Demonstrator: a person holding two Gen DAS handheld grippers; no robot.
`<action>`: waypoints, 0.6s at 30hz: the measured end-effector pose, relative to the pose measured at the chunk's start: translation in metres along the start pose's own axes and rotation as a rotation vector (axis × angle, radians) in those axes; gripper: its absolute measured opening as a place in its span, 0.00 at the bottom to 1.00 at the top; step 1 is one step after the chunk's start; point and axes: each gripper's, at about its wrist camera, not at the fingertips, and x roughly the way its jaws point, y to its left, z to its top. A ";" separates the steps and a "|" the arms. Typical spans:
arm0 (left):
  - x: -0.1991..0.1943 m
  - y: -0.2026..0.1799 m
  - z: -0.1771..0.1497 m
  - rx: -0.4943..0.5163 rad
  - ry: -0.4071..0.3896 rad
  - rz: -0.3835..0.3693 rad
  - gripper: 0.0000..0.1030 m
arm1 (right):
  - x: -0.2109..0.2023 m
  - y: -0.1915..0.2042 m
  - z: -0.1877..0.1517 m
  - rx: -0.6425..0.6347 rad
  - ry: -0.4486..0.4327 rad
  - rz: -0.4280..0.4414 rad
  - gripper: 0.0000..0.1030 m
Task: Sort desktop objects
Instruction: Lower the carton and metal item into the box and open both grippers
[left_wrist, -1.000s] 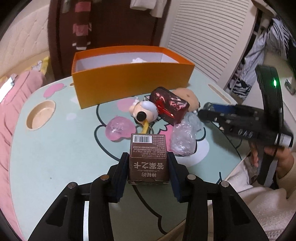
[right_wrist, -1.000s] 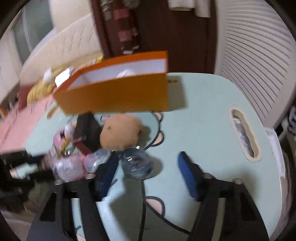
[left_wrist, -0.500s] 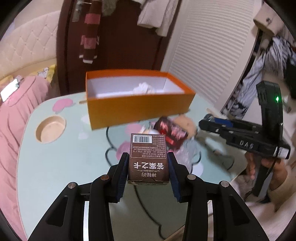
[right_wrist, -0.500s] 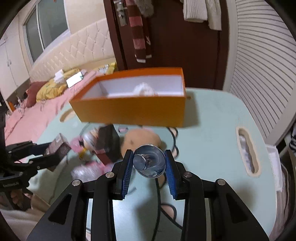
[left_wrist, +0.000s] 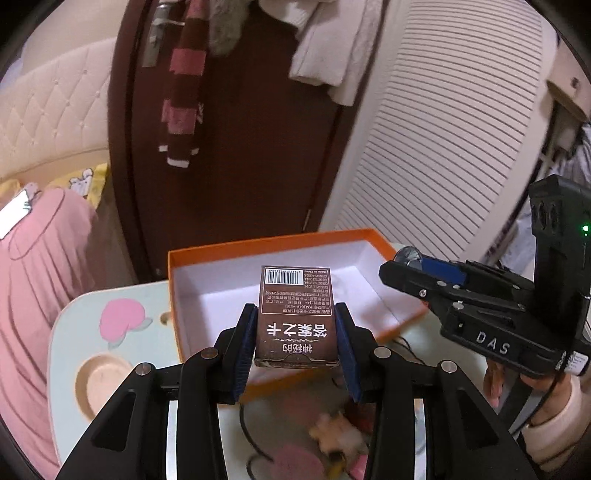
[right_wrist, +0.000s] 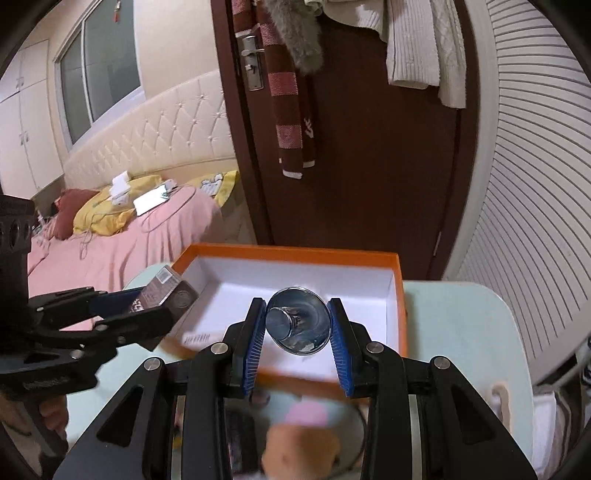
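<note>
Grippers: two, black with blue pads.
Left gripper (left_wrist: 297, 341): clamped on one brown box (left_wrist: 297, 317), upright, barcode on its far end, white Chinese lettering; it hangs above the orange box's near wall.
Right gripper (right_wrist: 297, 341): clamped on one small clear glass (right_wrist: 298, 321), lying sideways with its base toward the camera, above the orange box's near-right part.
Table (right_wrist: 461, 332): pale green; blurred pink and tan toys lie near its front edge, uncountable.
Orange box (right_wrist: 400, 295): one, open, white inside; contents partly hidden, so I cannot tell.
</note>
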 end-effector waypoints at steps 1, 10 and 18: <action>0.005 0.003 0.001 -0.007 0.006 0.001 0.38 | 0.007 0.000 0.003 0.000 0.008 -0.002 0.35; 0.030 0.021 -0.004 -0.047 0.047 0.013 0.38 | 0.051 -0.008 0.004 0.022 0.088 -0.016 0.35; 0.031 0.021 -0.004 -0.044 0.044 0.013 0.38 | 0.059 -0.008 0.002 0.018 0.097 -0.016 0.35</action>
